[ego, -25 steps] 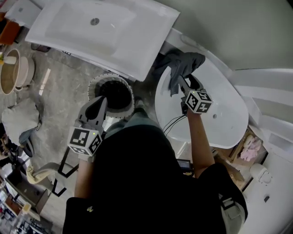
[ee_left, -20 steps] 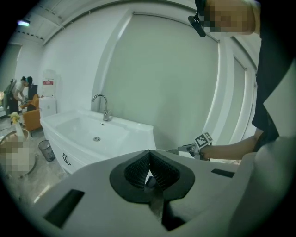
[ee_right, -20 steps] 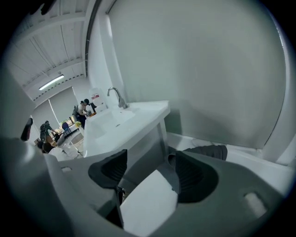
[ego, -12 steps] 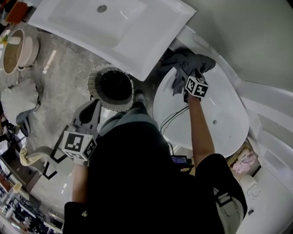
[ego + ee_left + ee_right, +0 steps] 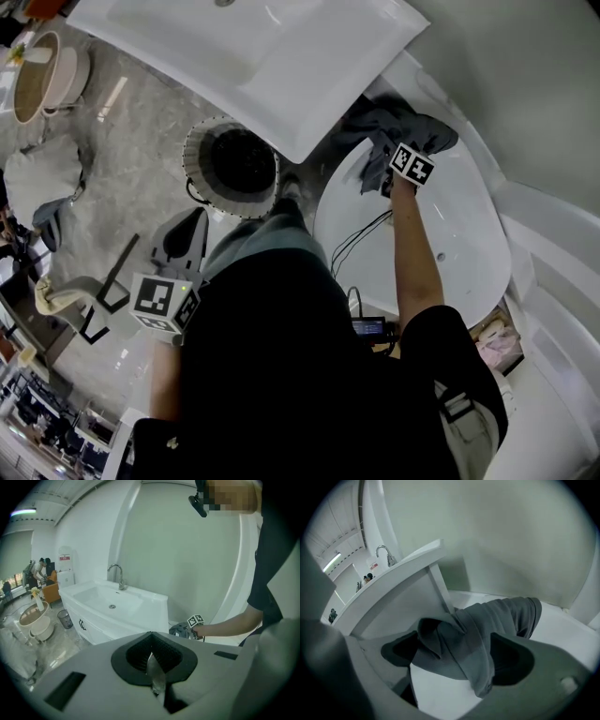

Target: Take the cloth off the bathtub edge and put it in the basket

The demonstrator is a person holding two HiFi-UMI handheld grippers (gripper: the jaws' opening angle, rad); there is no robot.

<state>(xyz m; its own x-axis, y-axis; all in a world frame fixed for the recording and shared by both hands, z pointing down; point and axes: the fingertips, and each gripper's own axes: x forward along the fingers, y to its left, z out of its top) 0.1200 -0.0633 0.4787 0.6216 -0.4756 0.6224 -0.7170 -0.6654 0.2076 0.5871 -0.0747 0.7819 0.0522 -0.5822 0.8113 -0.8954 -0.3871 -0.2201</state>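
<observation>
At the bathtub (image 5: pixel 459 225) edge, the right gripper (image 5: pixel 382 159) has its jaws spread wide. They have just been opening, with the grey cloth (image 5: pixel 398 127) bunched between the pads and draped over the rim beside the sink cabinet (image 5: pixel 253 56). The left gripper (image 5: pixel 190 225) has its jaws closed together on nothing. Only the head view shows the round basket (image 5: pixel 202 141) on the floor, between tub and left gripper. Only the right gripper view shows the cloth's folds between the pads.
</observation>
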